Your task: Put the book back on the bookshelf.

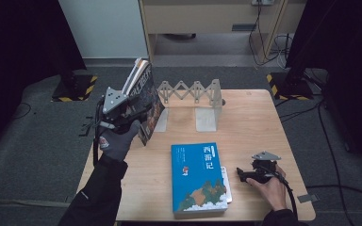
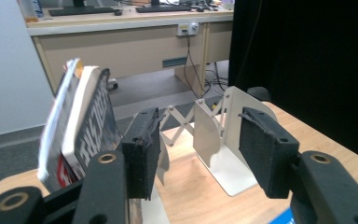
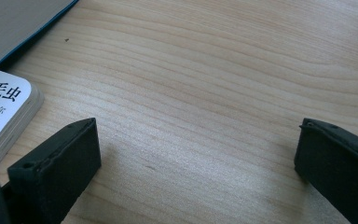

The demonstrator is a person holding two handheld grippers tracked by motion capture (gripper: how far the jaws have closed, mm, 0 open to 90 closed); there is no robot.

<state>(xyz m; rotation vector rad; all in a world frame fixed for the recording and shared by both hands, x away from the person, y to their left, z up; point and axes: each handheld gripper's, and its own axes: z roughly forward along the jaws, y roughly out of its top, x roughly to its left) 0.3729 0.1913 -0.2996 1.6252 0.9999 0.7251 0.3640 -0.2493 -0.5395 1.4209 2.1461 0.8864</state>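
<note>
1. Two leaning books (image 1: 143, 87), tilted against the left end plate of the folding book rack (image 1: 191, 90), at 10 o'clock on the table (image 1: 259, 122). Risk: they stand steeply askew, top edges past the table's left rim; a nudge from the pulling hand may well tip them off the edge.
2. One left gripper (image 2: 200, 140), jaws about half open, nothing between them; the near jaw is just beside the dark cover (image 2: 91, 130), contact not discernible. Risk: the pad may drag on the cover and pull the books over.
3. One rack, empty slots at 12 o'clock. Risk: it looks light and scissor-jointed, so the books' weight or a bump may slide or fold it, and the next book may miss its slot.
4. One blue book (image 1: 198, 176), flat at 6 o'clock, atop a white book (image 1: 226, 183) that shows at its right edge. Risk: a flat cover gives the jaws little purchase; a lift from one corner may shift both volumes.
5. One right gripper (image 1: 242, 173), resting at 4 o'clock, jaws wide apart over bare wood, holding nothing. Risk: its cable may snag the white book.
</note>
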